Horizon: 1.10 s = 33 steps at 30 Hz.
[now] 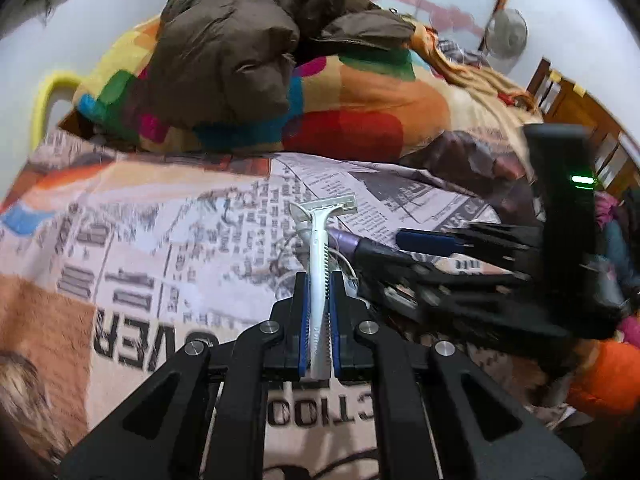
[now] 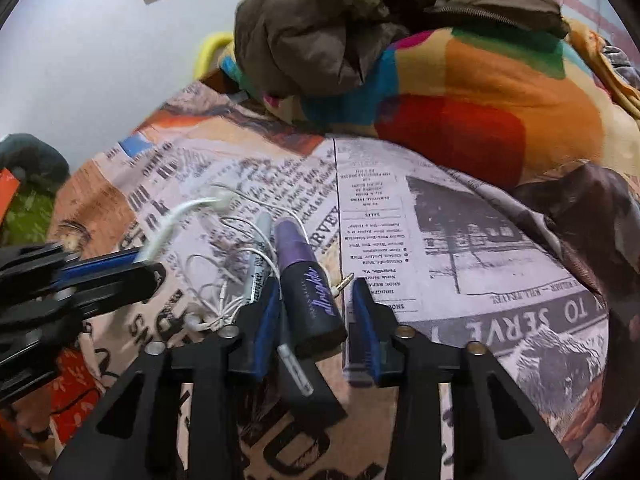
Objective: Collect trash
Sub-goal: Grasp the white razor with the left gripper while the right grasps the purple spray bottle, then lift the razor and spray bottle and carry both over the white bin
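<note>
Item 1: left gripper [image 1: 319,300]. Your jaws are pressed together on the white disposable razor [image 1: 320,248], pinching its handle; the blade head points away from you, raised above the newsprint-pattern blanket [image 1: 160,216]. In the right wrist view the razor looks blurred, so it appears to be in motion.

Item 2: right gripper [image 2: 316,312]. Your jaws stand spread, with the purple-and-black cosmetic tube [image 2: 308,280] lying between them. The left pad seems to be at or near the tube's side; the right pad is clear of it. Nothing is gripped yet.

Item 3: loose clutter, placed from the cosmetic tube. A silver marker [image 2: 258,252] lies just beside it on the left, roughly parallel. A white earphone cable [image 2: 224,280] is tangled under and left of the marker, its plug tip just right of the tube. A dark flat object with a small white piece on it lies near the tube's base; what it is, you cannot tell.

Item 4: background. A brown jacket [image 1: 240,40] sits on a multicoloured blanket [image 1: 360,92], well beyond the tube.

Step in hand, as judged: first piece lifted, second being lined up. No bin is in view.

Next move calls for: close squarely on the tube's black body, keeping the cable and marker out of the pinch, since the cable could drag along.
</note>
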### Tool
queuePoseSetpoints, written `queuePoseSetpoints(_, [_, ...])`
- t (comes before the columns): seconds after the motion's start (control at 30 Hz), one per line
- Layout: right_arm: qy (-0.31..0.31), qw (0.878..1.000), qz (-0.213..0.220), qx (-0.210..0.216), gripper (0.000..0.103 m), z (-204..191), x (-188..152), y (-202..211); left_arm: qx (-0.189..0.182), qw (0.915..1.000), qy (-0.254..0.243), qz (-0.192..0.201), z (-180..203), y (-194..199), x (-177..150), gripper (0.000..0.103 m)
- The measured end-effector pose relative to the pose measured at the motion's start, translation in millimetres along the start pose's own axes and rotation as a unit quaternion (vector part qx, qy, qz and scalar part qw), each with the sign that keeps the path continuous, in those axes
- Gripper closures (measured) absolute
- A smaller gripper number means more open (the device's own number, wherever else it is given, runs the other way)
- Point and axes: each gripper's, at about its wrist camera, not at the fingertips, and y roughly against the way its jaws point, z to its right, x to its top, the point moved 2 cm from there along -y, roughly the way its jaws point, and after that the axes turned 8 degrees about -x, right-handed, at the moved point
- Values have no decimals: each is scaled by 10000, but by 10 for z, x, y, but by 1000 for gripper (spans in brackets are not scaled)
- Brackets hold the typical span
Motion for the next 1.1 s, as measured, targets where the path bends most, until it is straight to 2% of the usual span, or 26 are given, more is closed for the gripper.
queuePoseSetpoints(0.2, [-139, 9999, -48, 90, 74, -34, 10, -58, 58, 9998, 144, 89, -48, 75, -141, 95])
queuePoseSetpoints(0.27, [-77, 9999, -76, -17, 76, -64, 14, -44, 45, 9997, 204, 87, -68, 91, -145, 95])
queuePoseSetpoints(0.53, [-71, 9998, 5, -163, 79, -77, -39, 274, -91, 9995, 257, 150, -22, 342, -127, 95])
queuePoseSetpoints(0.7, [-33, 9999, 50, -142, 79, -108, -120, 543, -231, 9994, 185, 180, 97, 526, -121, 95])
queuePoseSetpoints(0.97, [-30, 9995, -220, -218, 79, -79, -414, 592, -647, 9977, 160, -117, 432, 450, -193, 95])
queuePoseSetpoints(1.1, [-157, 9992, -233, -280, 79, -10, -532, 665, -671, 9977, 65, -14, 586, 512, -178, 95])
